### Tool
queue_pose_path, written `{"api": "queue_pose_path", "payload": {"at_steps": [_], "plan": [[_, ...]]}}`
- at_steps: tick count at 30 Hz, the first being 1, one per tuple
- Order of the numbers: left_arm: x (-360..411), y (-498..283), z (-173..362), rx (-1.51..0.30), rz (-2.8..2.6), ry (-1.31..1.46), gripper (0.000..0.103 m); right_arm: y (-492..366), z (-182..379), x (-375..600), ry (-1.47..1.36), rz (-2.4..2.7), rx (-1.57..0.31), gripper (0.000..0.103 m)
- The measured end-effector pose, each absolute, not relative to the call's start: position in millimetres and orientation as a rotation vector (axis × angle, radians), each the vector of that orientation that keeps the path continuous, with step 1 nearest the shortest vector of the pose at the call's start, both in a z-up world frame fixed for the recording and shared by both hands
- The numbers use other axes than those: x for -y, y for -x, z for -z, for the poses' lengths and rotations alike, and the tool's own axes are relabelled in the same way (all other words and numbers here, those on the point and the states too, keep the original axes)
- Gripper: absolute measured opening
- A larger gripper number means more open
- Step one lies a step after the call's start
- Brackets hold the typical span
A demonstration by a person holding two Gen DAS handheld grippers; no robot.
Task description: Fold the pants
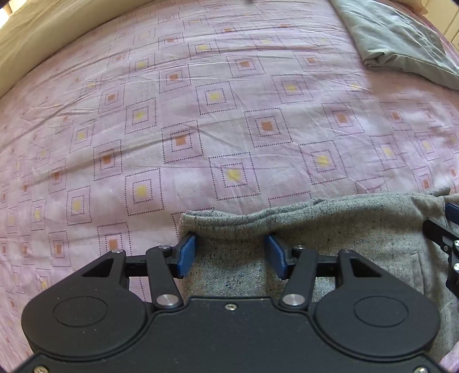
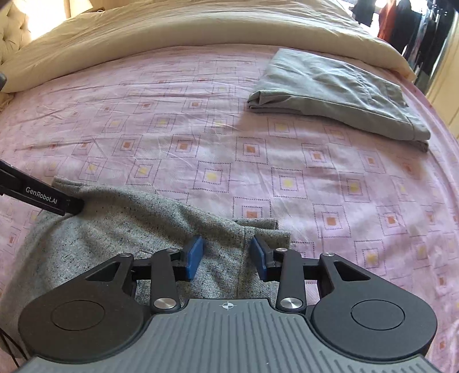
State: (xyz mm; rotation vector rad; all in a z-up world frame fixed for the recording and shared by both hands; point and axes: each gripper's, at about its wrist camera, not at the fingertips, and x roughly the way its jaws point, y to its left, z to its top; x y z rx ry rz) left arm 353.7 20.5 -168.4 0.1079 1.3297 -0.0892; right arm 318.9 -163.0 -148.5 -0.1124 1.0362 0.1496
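Grey speckled pants [image 1: 344,229] lie folded on the pink patterned bed sheet [image 1: 229,114], their far edge forming a thick doubled hem. My left gripper [image 1: 229,237] points down over the left corner of that edge, blue pads apart, with the cloth lying slack between them. In the right wrist view the same pants [image 2: 114,229] spread to the left. My right gripper [image 2: 226,238] stands open over their right corner near a seam. The left gripper's black finger [image 2: 43,198] touches the far left corner. The right gripper's finger [image 1: 447,235] shows at the left view's right edge.
A second pair of pants, plain grey-green [image 2: 330,91], lies folded at the far right of the bed, also seen as folded pants [image 1: 401,37]. A cream duvet [image 2: 200,25] is bunched along the far side. Hanging clothes [image 2: 416,28] show beyond the bed's right corner.
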Motion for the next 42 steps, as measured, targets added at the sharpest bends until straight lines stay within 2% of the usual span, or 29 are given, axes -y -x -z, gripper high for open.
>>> {"api": "queue_pose_path", "payload": {"at_steps": [6, 8, 11, 14, 17, 19, 22, 24, 29, 30, 31, 32, 33, 34, 35, 37, 42], "plan": [[-29, -343, 156, -1.291, 0.099, -0.059, 0.060, -314, 143, 165, 0.076, -0.142, -1.015, 0.039], [-37, -330, 149, -1.271, 0.112, -0.049, 0.062, -306, 139, 165, 0.092, -0.145, -1.014, 0.046], [-50, -304, 142, -1.234, 0.098, -0.059, 0.073, -290, 138, 171, 0.068, -0.122, -1.029, 0.063], [-62, -282, 148, -1.272, 0.098, -0.059, 0.078, -272, 142, 182, 0.000, -0.095, -1.062, 0.069], [-71, -263, 160, -1.300, 0.091, -0.036, 0.083, -258, 150, 196, -0.113, -0.092, -1.102, 0.075], [-76, -258, 162, -1.284, 0.070, -0.010, 0.091, -254, 154, 203, -0.177, -0.091, -1.116, 0.077], [-80, -265, 170, -1.296, 0.052, 0.035, 0.098, -256, 160, 212, -0.246, -0.112, -1.126, 0.078], [-83, -273, 176, -1.301, 0.046, 0.075, 0.103, -261, 164, 216, -0.274, -0.137, -1.125, 0.083], [-95, -282, 185, -1.326, 0.043, 0.199, 0.102, -266, 166, 219, -0.311, -0.155, -1.120, 0.086], [-94, -281, 184, -1.327, 0.045, 0.198, 0.099, -266, 165, 219, -0.313, -0.161, -1.122, 0.082], [-94, -278, 181, -1.318, 0.056, 0.210, 0.088, -265, 164, 219, -0.316, -0.181, -1.117, 0.074], [-94, -275, 178, -1.307, 0.077, 0.234, 0.079, -265, 163, 219, -0.322, -0.202, -1.112, 0.051], [-93, -272, 174, -1.302, 0.096, 0.271, 0.059, -264, 160, 219, -0.332, -0.194, -1.108, 0.043], [-92, -270, 171, -1.304, 0.118, 0.322, 0.030, -262, 157, 219, -0.351, -0.191, -1.103, 0.038], [-90, -268, 167, -1.305, 0.106, 0.351, 0.024, -260, 154, 220, -0.367, -0.188, -1.096, 0.033], [-81, -262, 158, -1.287, 0.059, 0.321, 0.017, -257, 149, 220, -0.386, -0.179, -1.086, 0.030], [-60, -254, 129, -1.223, 0.046, 0.252, 0.014, -250, 126, 215, -0.360, -0.195, -1.045, 0.026]]}}
